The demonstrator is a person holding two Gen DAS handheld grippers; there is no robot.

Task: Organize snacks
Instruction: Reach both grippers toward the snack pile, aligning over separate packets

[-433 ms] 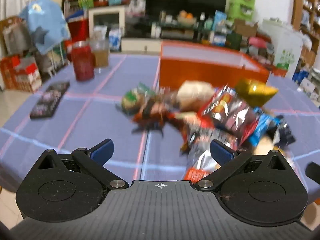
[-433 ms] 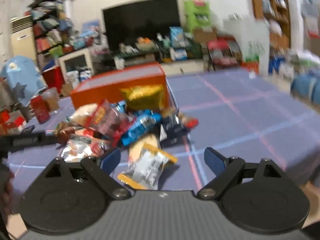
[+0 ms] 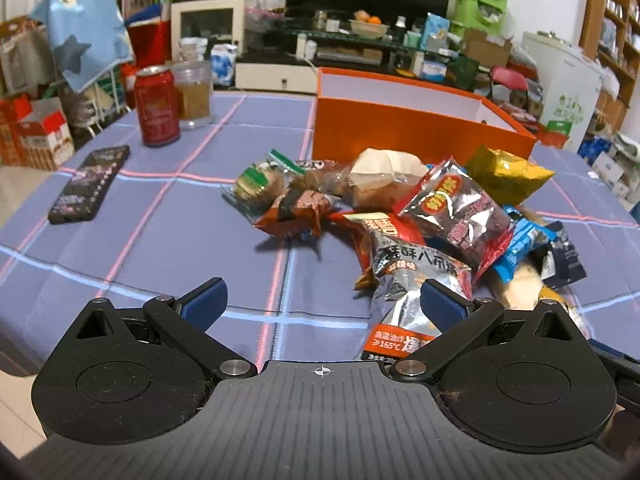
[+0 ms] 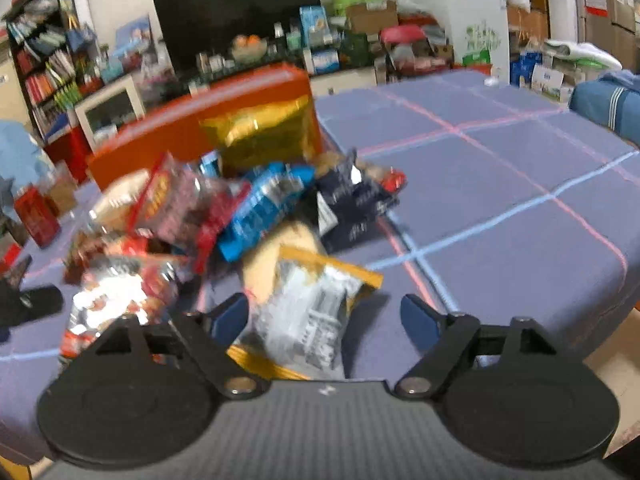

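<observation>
From the left wrist, the left gripper [image 3: 322, 306] hangs over the near edge of the checked tablecloth [image 3: 168, 236] with its blue fingers spread wide and nothing between them. The heap of snack packets lies ahead and off to its right, in front of the open orange box [image 3: 416, 136] that looks meant to take them. Nearest is a silver-and-red packet [image 3: 412, 280], its long axis running roughly toward the camera, its lower end tucked just behind the right-hand finger [image 3: 442, 306] — beside the gap, not in it. A red can [image 3: 157, 106], a jar and a dark phone [image 3: 90, 184] stand well clear on the far left. From the right wrist the picture is smeared, so take this loosely: the right gripper [image 4: 326, 318] is tilted down at the table, fingers apart and gripping nothing, and a clear packet with yellow ends [image 4: 310, 312] lies right in the opening, its length running away from the fingers and leaning a little to the right. The gold bag [image 4: 260, 132] rests against the box beyond. I'd judge the right hand the nearer to a pick — its packet is already between the fingers, while the left would have to shift rightward first.
</observation>
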